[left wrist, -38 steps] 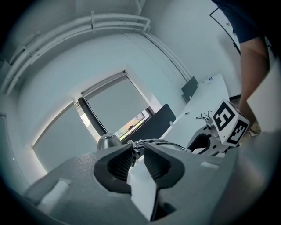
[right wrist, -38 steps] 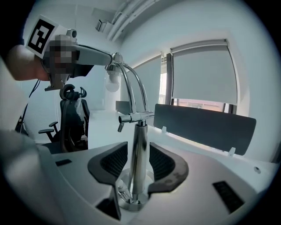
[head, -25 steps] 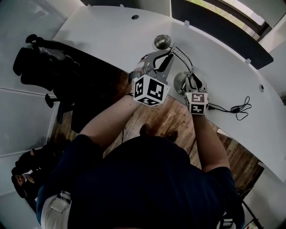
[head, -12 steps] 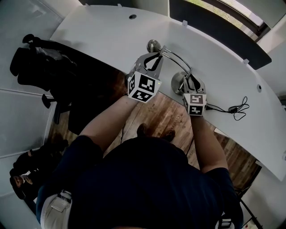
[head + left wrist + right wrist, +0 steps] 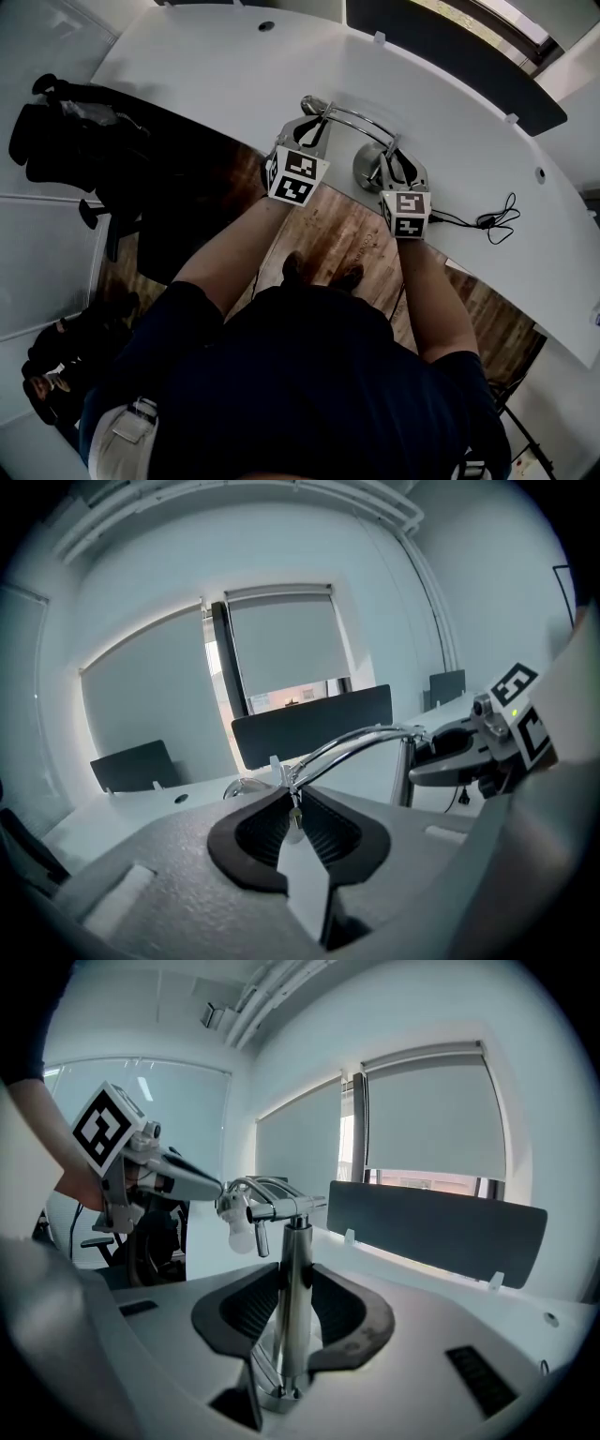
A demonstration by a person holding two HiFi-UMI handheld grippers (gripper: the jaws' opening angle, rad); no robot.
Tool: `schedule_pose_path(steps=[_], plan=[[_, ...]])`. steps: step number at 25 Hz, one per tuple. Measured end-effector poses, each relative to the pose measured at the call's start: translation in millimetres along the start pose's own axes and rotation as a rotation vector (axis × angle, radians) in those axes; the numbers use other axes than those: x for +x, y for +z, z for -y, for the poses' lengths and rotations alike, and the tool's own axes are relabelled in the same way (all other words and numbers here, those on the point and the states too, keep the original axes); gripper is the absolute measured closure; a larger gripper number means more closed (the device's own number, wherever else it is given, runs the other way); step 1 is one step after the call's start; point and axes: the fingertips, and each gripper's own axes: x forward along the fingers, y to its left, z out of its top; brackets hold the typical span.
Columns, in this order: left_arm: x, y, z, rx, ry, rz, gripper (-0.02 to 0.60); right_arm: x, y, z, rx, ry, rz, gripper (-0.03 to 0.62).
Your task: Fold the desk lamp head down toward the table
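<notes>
Both grippers grip: right gripper (image 5: pixel 295 1283) on the lamp post (image 5: pixel 298 1237), frame centre; left gripper (image 5: pixel 295 803) on the lamp arm (image 5: pixel 361 742). Lower the lamp head (image 5: pixel 310 103) slowly, post steady.

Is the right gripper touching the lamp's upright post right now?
Touching. In the right gripper view, the right gripper has both pads pressed against opposite sides of the upright post, with no gap showing.

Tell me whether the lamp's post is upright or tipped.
Upright: the post rises straight from its round base, with the right gripper clamped around it.
</notes>
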Motion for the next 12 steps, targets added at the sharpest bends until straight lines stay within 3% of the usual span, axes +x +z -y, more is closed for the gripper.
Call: schedule_pose_path(steps=[12], plan=[[30,-53,29,-0.031,-0.065,-0.113,0.536,1,0,-4,0.014,-0.01,-0.019,0.479]])
